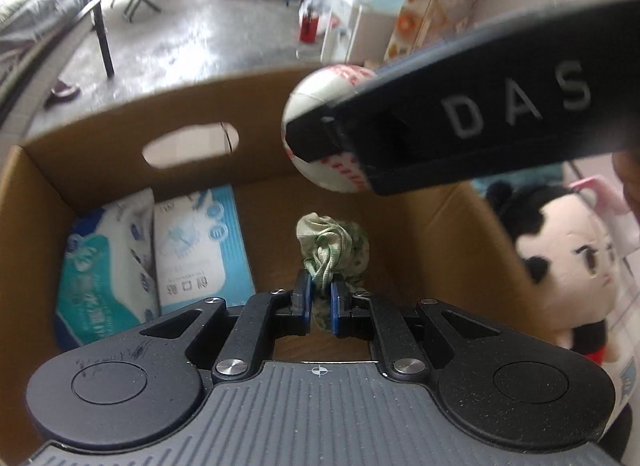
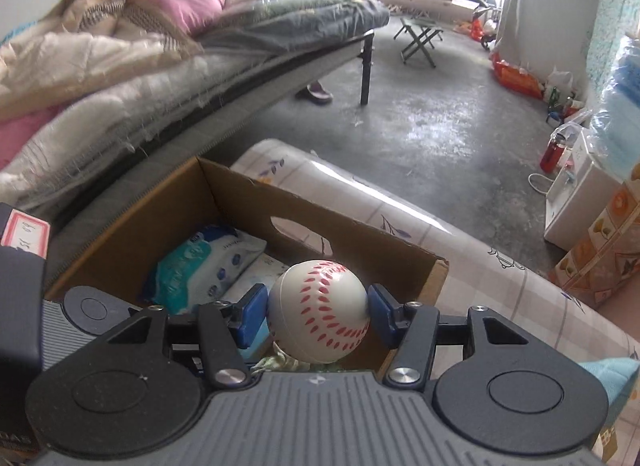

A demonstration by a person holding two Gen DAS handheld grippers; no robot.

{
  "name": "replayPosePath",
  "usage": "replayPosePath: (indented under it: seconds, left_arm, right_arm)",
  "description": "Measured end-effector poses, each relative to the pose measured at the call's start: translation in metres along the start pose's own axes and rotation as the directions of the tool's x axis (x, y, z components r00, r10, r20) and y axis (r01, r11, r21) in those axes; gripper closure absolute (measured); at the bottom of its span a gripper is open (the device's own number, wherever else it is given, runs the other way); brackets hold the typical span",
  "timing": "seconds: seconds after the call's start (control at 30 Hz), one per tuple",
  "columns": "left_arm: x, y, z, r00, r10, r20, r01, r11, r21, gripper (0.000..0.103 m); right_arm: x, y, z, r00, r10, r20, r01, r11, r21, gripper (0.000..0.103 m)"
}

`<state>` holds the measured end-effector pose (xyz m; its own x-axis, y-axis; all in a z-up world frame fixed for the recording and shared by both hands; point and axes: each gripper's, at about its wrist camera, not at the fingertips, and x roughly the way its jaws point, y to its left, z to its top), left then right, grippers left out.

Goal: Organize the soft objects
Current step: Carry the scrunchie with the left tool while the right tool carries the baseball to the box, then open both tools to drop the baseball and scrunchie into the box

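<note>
Much of the soft baseball (image 1: 316,113) is hidden in the left wrist view behind the right tool's dark body, and the plush doll (image 1: 568,266) beside the box is cut off at the frame's edge. Print on the two tissue packs (image 1: 160,258) inside is too blurred to read. A cardboard box (image 2: 344,225) sits on a desk under a patterned plastic cover (image 2: 460,258), next to a bed (image 2: 160,65) heaped with quilts; bare grey concrete floor (image 2: 420,125) stretches beyond. Left tool (image 1: 321,298) is clenched on a crumpled green-and-white cloth (image 1: 332,242) low inside the box. Right tool (image 2: 318,314) grasps the white, red-stitched baseball above the box.
</note>
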<state>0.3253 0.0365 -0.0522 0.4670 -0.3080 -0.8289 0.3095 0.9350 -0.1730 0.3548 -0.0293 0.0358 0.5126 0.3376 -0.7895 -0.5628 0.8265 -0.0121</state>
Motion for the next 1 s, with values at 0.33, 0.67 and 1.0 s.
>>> replayPosePath:
  seconds: [0.33,0.67,1.0]
  left_arm:
    - [0.014,0.018,0.000,0.999,-0.001,-0.044,-0.001,0.999,-0.048,0.091]
    - [0.006,0.035,0.011,0.999,-0.012,-0.051,0.005,0.992,-0.129,0.065]
    - [-0.037,0.027,0.013,0.999,0.004,0.034,0.000,0.994,-0.113,0.038]
  right_arm:
    - [0.044,-0.004,0.007,0.996,-0.030,-0.089,0.028,0.999,-0.020,0.043]
    - [0.059,-0.010,0.009,0.995,-0.048,-0.087,0.048,0.999,-0.001,0.035]
    - [0.005,-0.019,0.006,1.000,-0.003,0.022,0.002,0.997,0.071,0.035]
